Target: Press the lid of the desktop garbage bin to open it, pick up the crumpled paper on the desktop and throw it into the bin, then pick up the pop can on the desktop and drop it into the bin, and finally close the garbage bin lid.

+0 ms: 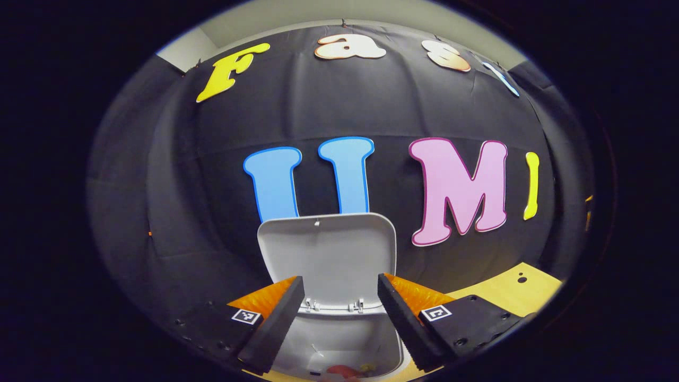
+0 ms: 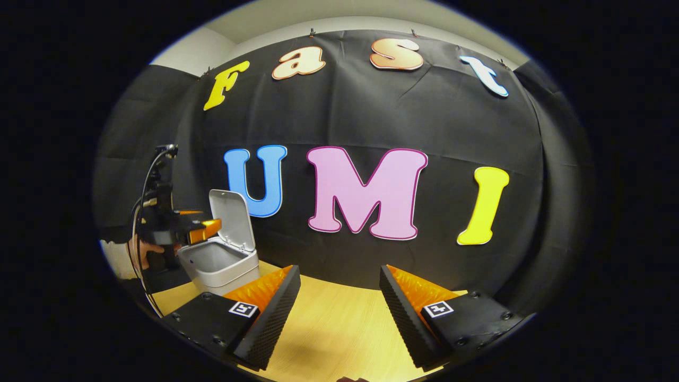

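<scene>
Bin [image 1: 339,339] lid [image 1: 328,254] stands upright and open; left gripper [image 1: 339,323] hovers right above the mouth, fingers spread, nothing between them; something red and yellow lies on the bin floor [image 1: 345,370], likely the can, paper I can't make out. Reads as the last step: close the lid. To do it well: lift clear, reach behind the lid's top edge, push it forward and down until it latches; don't shove the bin itself, it looks light. Right gripper [image 2: 339,313] fingers spread and empty, over bare bench [image 2: 339,323], well apart from the bin [image 2: 220,265]; left gripper [image 2: 191,231] over its mouth there. Bench is pale wood; black cloth wall behind.
</scene>
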`<state>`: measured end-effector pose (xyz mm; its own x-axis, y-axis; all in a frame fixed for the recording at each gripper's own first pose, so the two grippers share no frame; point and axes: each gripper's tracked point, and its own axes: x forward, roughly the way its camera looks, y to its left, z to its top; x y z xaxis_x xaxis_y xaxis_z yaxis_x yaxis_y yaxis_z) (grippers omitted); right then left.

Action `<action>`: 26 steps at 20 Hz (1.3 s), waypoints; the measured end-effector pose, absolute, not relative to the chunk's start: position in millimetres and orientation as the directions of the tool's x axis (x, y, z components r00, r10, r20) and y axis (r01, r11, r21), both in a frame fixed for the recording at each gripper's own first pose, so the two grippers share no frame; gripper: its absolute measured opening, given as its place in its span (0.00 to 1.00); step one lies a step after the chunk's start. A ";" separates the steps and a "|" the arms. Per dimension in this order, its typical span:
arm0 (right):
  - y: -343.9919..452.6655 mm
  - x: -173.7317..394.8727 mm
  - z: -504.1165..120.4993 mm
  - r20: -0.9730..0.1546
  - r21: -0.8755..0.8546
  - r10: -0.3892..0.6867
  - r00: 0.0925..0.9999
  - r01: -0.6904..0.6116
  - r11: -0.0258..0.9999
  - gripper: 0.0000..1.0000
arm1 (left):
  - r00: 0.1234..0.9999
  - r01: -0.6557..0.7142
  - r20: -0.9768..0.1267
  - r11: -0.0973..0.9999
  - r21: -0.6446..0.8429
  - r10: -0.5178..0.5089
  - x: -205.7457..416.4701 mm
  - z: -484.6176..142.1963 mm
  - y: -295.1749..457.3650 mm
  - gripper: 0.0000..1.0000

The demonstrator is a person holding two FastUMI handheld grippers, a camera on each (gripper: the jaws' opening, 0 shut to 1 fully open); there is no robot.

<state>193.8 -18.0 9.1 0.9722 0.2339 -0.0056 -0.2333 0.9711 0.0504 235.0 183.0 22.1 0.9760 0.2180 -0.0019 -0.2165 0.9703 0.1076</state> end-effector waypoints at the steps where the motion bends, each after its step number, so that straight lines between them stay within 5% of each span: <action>1: -19.1 194.1 6.3 -0.007 0.055 0.247 0.969 -0.246 0.968 0.97 | 0.977 -0.215 0.018 0.971 0.107 0.214 238.1 33.6 180.3 0.94; 6: -32.8 200.2 -8.5 -0.023 0.104 0.304 0.952 -0.300 0.948 0.97 | 0.965 -0.255 0.074 0.967 0.020 0.253 249.3 76.2 181.1 0.94; 15: -58.9 213.6 -14.5 -0.027 0.162 0.306 0.952 -0.298 0.941 0.96 | 0.961 -0.270 0.078 0.959 0.082 0.264 312.0 114.7 225.6 0.93; 19: -54.9 210.3 -9.0 -0.029 0.174 0.267 0.963 -0.258 0.950 0.96 | 0.963 -0.231 -0.127 0.970 0.075 0.239 318.3 69.0 233.5 0.93; 26: -29.8 198.0 0.3 -0.023 0.151 0.230 0.973 -0.224 0.963 0.96 | 0.951 -0.162 -0.253 0.983 0.083 0.178 267.4 49.6 230.1 0.98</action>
